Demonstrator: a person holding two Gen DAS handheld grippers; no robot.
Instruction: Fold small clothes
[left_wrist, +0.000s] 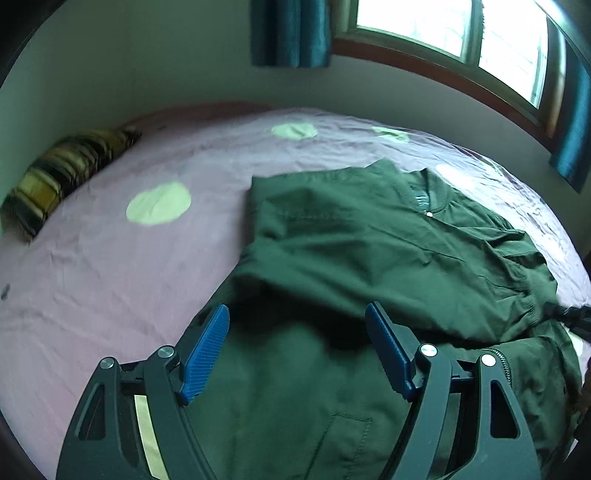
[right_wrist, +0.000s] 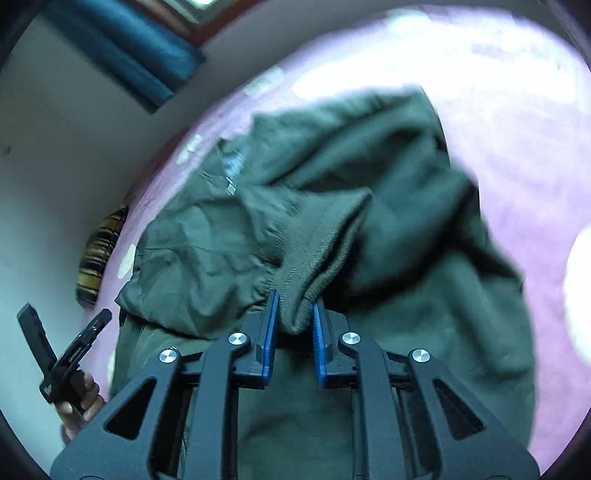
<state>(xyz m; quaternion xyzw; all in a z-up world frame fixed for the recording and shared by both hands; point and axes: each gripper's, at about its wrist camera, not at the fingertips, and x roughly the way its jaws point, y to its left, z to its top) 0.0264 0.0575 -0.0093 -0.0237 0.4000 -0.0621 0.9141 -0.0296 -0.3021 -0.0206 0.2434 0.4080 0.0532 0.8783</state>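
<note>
Right gripper (right_wrist: 294, 317) pinching the ribbed cuff (right_wrist: 317, 251) of the green jacket (left_wrist: 369, 240), sleeve lifted over the body; left gripper (left_wrist: 297, 350) gaping wide, empty, above the hem; jacket lies on the purple bedsheet (left_wrist: 110, 277); sleeve-fold underway, I'd say; next, lay the cuff flat across.

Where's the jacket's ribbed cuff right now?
Right wrist view, centre: the ribbed cuff is pinched in the right gripper, above the green jacket.
</note>
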